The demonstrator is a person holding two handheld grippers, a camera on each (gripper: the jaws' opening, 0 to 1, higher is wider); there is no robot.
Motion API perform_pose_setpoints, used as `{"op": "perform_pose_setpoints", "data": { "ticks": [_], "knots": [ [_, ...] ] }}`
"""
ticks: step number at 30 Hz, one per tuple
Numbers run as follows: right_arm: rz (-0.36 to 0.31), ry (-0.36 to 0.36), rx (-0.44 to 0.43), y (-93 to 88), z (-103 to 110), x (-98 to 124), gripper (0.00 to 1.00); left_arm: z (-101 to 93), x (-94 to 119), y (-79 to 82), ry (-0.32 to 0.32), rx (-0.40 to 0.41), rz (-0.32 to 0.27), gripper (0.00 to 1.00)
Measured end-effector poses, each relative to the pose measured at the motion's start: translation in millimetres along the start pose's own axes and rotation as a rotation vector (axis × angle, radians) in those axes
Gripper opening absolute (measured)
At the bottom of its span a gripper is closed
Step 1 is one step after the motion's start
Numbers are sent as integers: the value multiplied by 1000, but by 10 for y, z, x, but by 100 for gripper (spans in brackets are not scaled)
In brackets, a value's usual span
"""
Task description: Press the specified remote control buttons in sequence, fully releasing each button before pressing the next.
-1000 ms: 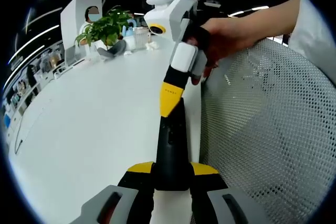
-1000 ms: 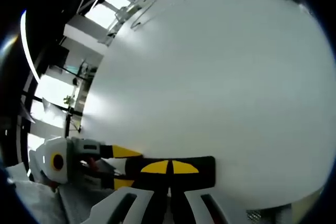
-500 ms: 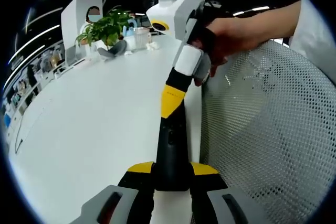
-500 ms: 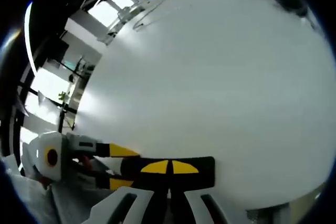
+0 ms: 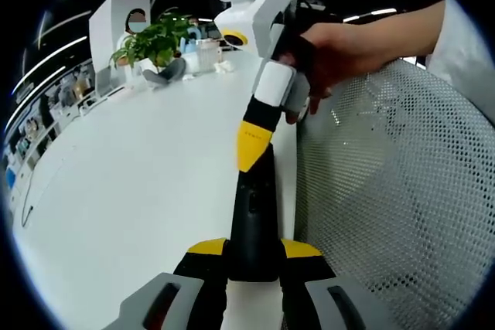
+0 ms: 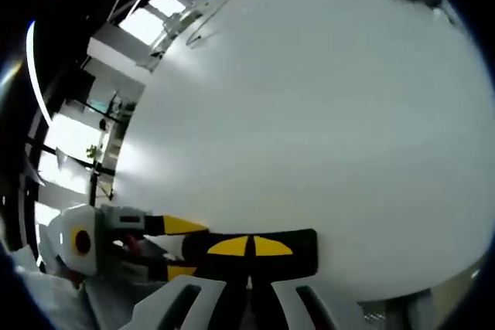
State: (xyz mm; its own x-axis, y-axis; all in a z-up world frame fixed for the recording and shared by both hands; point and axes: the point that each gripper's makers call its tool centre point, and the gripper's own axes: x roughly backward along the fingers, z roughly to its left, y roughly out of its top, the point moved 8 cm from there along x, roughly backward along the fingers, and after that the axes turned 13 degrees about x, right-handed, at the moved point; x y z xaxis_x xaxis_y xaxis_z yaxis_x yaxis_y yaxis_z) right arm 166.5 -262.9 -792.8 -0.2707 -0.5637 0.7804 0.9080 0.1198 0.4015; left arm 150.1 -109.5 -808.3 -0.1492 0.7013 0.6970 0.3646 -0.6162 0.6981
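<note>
White surface (image 5: 116, 191) underneath. Left tool (image 5: 253, 256) clamped on black remote (image 5: 253, 214); right tool (image 5: 251, 141), tips together, touching its far end. Press one button straight down, lift fully clear, keep remote steady.

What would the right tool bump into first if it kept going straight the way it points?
Probably the black remote. In the left gripper view the right tool has its yellow tips right at the remote's far end, which the left tool clamps. Whether they already touch, I cannot tell.
</note>
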Motion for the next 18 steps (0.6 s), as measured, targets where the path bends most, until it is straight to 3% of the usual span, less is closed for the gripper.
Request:
{"op": "perform_pose_setpoints", "data": {
  "ticks": [3, 7, 10, 18],
  "knots": [
    [60, 30, -27, -25, 34, 22, 0, 0, -1, -1, 0, 0, -1, 25],
    [64, 21, -45, -32, 13, 29, 0, -2, -1, -2, 0, -1, -1, 25],
    [87, 58, -82, -43, 44, 44, 0, -1, -2, -2, 0, 0, -1, 25],
    [103, 41, -41, -55, 61, 20, 0, -1, -6, -3, -1, 1, -2, 25]
  ]
}}
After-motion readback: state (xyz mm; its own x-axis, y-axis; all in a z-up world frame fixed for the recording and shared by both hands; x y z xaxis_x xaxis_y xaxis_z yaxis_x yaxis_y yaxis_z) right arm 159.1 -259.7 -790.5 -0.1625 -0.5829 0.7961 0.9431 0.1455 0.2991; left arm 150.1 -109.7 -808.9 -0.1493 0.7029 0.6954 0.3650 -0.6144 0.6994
